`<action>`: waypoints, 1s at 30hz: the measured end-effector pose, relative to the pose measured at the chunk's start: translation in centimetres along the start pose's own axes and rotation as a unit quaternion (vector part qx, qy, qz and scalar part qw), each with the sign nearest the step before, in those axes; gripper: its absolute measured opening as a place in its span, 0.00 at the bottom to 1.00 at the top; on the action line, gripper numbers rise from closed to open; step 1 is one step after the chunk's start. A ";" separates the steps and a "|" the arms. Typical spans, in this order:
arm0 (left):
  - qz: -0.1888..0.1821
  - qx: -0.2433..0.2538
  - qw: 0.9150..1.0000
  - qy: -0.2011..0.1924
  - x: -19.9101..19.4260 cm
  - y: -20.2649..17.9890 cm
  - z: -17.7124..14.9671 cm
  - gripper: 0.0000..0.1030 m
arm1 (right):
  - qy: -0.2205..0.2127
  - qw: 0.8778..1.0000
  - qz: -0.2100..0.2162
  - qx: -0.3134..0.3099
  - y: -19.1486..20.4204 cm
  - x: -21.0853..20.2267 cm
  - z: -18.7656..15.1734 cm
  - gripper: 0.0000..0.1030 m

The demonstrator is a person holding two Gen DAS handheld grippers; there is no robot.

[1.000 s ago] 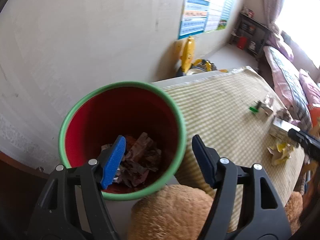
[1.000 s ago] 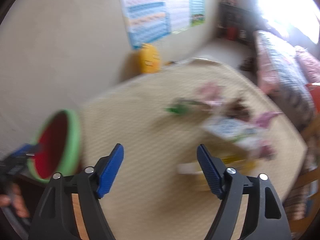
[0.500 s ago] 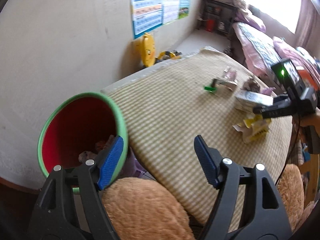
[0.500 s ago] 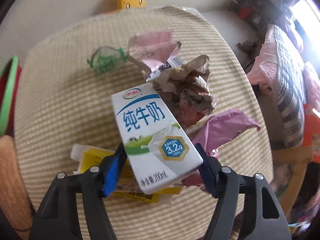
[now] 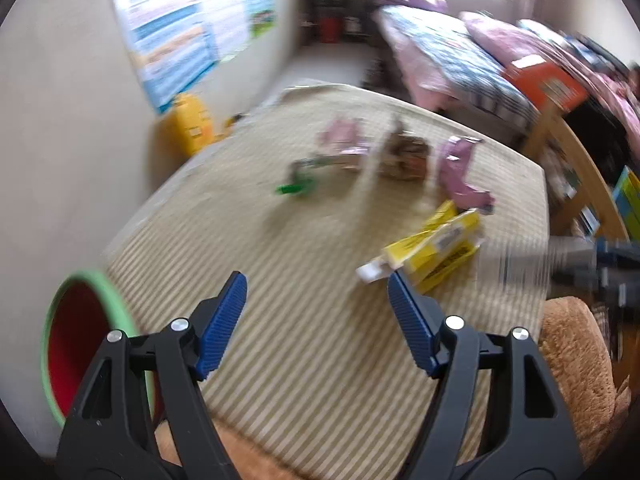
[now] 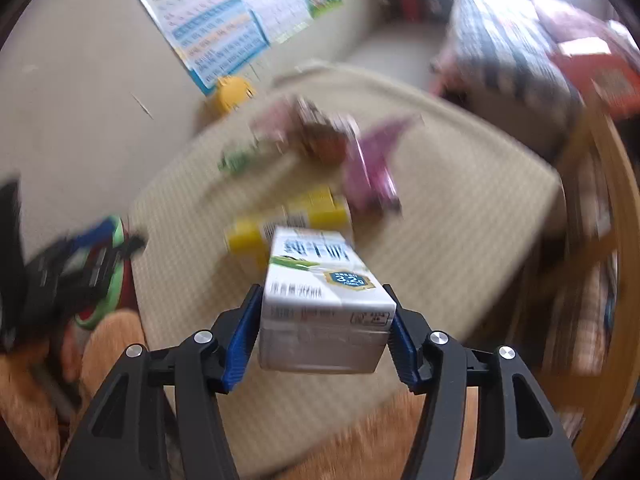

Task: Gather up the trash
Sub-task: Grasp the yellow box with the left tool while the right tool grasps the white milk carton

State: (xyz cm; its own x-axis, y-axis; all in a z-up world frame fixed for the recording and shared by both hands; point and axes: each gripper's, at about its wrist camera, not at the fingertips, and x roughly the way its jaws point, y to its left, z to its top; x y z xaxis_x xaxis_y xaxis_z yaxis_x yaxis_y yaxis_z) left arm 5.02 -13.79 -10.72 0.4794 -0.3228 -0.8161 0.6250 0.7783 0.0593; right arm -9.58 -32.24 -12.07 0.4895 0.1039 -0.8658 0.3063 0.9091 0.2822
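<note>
While my right claw [image 6: 322, 334] has just been closing, its blue pads now press both sides of the white rectangular milk carton with green and blue print [image 6: 320, 300], which I hold clear above the counter with the beige striped woven mat [image 6: 460, 220]. My left claw [image 5: 316, 320] stands wide apart with nothing between its pads, over the near part of the same mat. To its left, at the counter's edge, sits the red bucket with a green rim [image 5: 76, 320]. Further out on the mat lie a flattened yellow carton [image 5: 436, 248], a purple wrapper [image 5: 460, 172], a crumpled brown paper wad [image 5: 404, 152], a pink wrapper [image 5: 344, 140] and a small green plastic piece [image 5: 296, 184], all blurred.
</note>
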 end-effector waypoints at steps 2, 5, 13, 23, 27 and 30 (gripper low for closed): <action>-0.014 0.026 1.000 0.010 1.5 -1.6 0.9 0.68 | 0.013 1.000 0.007 0.009 -0.5 0.2 -1.2 0.53; -0.032 0.069 0.997 0.034 4.1 -4.2 2.0 0.68 | 0.032 0.999 0.023 0.027 -1.2 0.4 -3.0 0.54; -0.059 0.140 0.984 0.098 9.4 -9.3 3.0 0.68 | 0.030 0.997 0.041 0.066 -3.0 -0.7 -3.3 0.74; -0.065 0.134 0.981 0.123 10.8 -10.9 2.4 0.40 | 0.032 0.997 0.030 0.060 -2.8 -0.4 -3.2 0.76; -0.045 0.152 0.981 0.115 10.3 -11.2 2.3 0.41 | 0.035 0.999 0.010 0.029 -1.5 0.1 -2.8 0.76; -0.025 0.162 0.980 0.111 10.5 -10.9 2.5 0.59 | 0.038 0.999 -0.006 0.005 -0.6 0.4 -2.4 0.76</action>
State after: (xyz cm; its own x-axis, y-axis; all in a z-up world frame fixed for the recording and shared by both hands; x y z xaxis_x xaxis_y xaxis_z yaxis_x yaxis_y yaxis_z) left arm 4.79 -27.04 -18.45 0.3195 -0.2038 -0.9254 0.8247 0.5408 0.1657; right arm -11.57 -31.72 -13.55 0.4232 0.1234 -0.8976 0.3203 0.9063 0.2756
